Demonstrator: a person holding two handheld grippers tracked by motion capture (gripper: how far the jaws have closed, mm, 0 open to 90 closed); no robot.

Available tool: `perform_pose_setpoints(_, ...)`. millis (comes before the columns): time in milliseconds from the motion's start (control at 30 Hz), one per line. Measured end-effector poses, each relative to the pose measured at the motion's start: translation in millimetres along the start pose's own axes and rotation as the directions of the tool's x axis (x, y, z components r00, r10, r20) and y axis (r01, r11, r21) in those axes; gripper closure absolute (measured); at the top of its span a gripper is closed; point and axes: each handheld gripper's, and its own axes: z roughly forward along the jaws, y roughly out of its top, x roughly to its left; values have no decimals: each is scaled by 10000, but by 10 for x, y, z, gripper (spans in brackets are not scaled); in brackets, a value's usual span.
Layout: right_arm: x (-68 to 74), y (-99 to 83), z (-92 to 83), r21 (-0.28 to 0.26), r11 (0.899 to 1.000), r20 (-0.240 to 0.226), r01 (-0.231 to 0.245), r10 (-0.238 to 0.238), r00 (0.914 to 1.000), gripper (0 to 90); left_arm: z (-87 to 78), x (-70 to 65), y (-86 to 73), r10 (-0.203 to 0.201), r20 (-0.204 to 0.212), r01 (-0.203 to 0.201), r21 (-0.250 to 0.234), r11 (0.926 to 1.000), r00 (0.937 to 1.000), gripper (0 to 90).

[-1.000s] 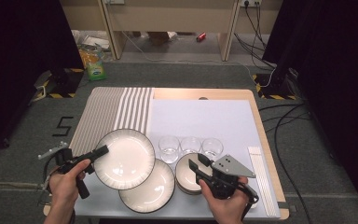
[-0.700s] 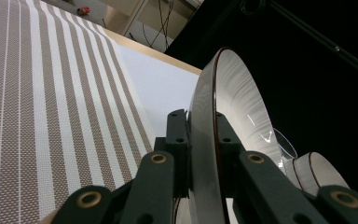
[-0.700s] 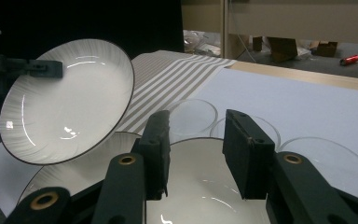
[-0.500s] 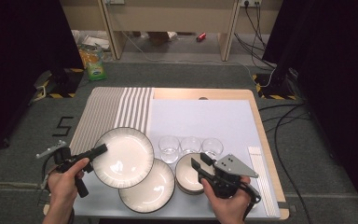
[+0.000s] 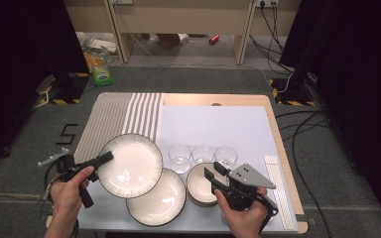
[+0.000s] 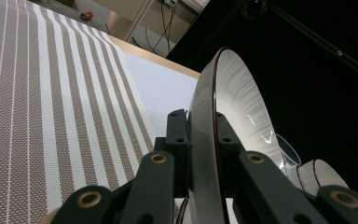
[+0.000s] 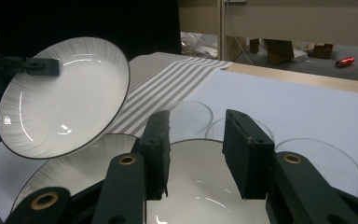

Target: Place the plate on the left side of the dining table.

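— High view first: where is the plate (image 5: 131, 166)?

— Lifted off the bench (image 5: 213, 99) and tilted, its rim pinched in the left claw (image 5: 106, 157). It hangs over the edge of the striped mat (image 5: 119, 116) and partly over a second plate (image 5: 158, 198) lying flat below.

— And the grip itself?

— Left gripper view shows both jaws pressed on the rim, one on each face (tight, no gap).

— The right claw (image 5: 213, 173)?

— Jaws apart, holding nothing, poised above the stack of bowls (image 5: 198, 186). Three glasses (image 5: 202, 154) stand in a row just beyond, on the white sheet (image 5: 218, 124).
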Motion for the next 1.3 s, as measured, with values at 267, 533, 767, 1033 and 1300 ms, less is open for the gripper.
perform_pose_setpoints(267,-5,2,-5,-11,10000,13,-33,33,10000,615,0,11,27,17,-12,-17,-103,9999,10000,810)
perform_pose_setpoints(533,-21,5,-21,-111,9999,104,-26,28,9999,613,-14,26,40,3,-31,-4,-207,9998,10000,809)
perform_pose_setpoints(767,-24,9,-20,-99,9999,135,-120,121,9998,614,-6,36,72,7,6,-7,-235,9997,10000,811)
perform_pose_setpoints(1033,1,-20,28,32,10000,72,31,-32,10000,618,74,63,61,21,16,-22,43,10000,10000,817)
perform_pose_setpoints(1300,-83,10,-29,-191,9998,375,-24,31,9993,621,72,65,172,102,-156,-104,-153,9998,9998,817)
